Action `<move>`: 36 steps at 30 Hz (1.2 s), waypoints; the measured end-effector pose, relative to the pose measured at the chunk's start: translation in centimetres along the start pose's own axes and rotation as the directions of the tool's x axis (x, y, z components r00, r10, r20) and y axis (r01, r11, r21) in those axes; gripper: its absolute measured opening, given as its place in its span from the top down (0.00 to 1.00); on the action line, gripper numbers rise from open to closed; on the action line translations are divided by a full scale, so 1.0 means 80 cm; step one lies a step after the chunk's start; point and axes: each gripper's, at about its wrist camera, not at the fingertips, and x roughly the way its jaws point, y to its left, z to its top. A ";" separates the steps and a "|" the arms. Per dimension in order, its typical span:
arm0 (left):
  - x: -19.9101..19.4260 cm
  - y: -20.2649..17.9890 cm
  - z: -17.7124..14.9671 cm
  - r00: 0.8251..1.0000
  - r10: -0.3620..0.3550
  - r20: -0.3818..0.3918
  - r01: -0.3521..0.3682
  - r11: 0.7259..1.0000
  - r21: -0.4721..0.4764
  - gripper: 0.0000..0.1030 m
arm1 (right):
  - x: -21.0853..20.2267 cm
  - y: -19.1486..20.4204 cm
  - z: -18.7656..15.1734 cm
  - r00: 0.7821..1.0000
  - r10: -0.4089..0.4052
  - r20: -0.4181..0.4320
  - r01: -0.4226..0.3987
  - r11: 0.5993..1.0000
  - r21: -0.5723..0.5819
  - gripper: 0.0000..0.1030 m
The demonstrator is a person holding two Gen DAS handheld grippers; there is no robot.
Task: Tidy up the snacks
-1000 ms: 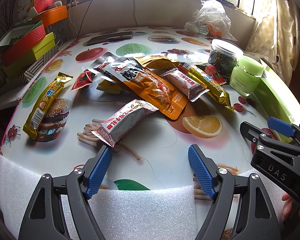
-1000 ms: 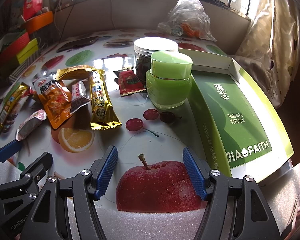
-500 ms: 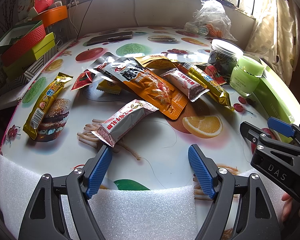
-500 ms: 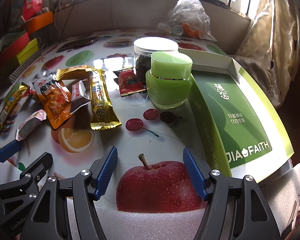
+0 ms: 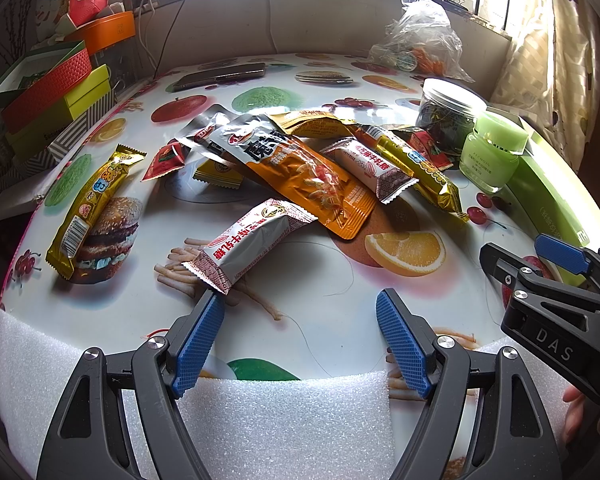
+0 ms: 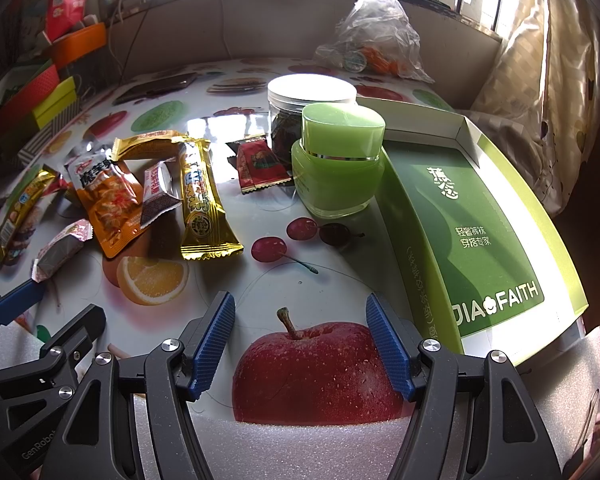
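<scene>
**Both grippers wait at the near edge, the snacks all loose**

Here's the left gripper (image 5: 300, 336), jaws spread wide and holding nothing, low over the near edge of the table (image 5: 324, 280). Right in front of its left finger lies a white-and-red bar (image 5: 252, 250), one end almost touching the blue pad (image 5: 198, 344); that looks like the obvious first pick, being nearest and clear of the others except where its far end laps onto the orange pouch (image 5: 312, 184).

The rest of the snacks sit in a loose heap in the middle of the table: the orange pouch on top, a second white-and-red bar (image 5: 370, 170) leaning on it, a gold bar (image 5: 418, 172) along the right side of the heap. Another gold bar (image 5: 90, 208) lies alone toward the left edge, well apart from the pile.

Over to the right gripper (image 6: 300, 344), also wide open and empty, hovering at the near edge. Beside it along the right edge sits an open green box (image 6: 468, 216), with a green jar (image 6: 338, 160) and a white-lidded tub (image 6: 300, 116) just beside its far end. I'd judge the box is where the snacks are headed, which would explain the right gripper parked next to it. Nothing is in it yet, as far as shows.
</scene>
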 end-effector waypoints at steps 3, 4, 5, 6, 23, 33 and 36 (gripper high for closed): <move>0.000 0.000 0.000 1.000 0.000 0.000 0.000 1.000 0.000 0.24 | 0.000 0.000 0.000 1.000 0.000 0.000 0.000 1.000 0.000 0.34; 0.000 0.000 0.000 1.000 0.000 0.000 0.000 1.000 0.000 0.24 | 0.000 0.000 0.000 1.000 0.000 0.000 0.000 1.000 0.000 0.34; 0.000 0.000 0.000 1.000 0.000 0.000 0.000 1.000 0.000 0.24 | 0.000 0.000 0.000 1.000 0.000 0.000 0.000 1.000 0.000 0.34; 0.000 0.000 0.000 1.000 0.000 0.000 0.000 1.000 0.000 0.24 | 0.000 0.000 0.000 1.000 0.000 0.000 0.000 1.000 0.000 0.34; -0.010 0.015 0.004 0.998 -0.050 -0.033 0.051 0.998 0.037 0.24 | -0.002 -0.002 0.002 0.999 0.047 0.005 -0.046 0.999 -0.024 0.34; -0.029 0.098 0.039 0.998 0.045 0.035 -0.044 0.998 -0.035 0.24 | -0.023 0.018 0.041 0.987 0.148 0.069 -0.143 0.987 -0.070 0.35; -0.022 0.125 0.051 0.993 0.110 0.039 -0.109 0.993 -0.049 0.24 | -0.016 0.025 0.053 0.984 0.162 0.069 -0.157 0.985 -0.075 0.38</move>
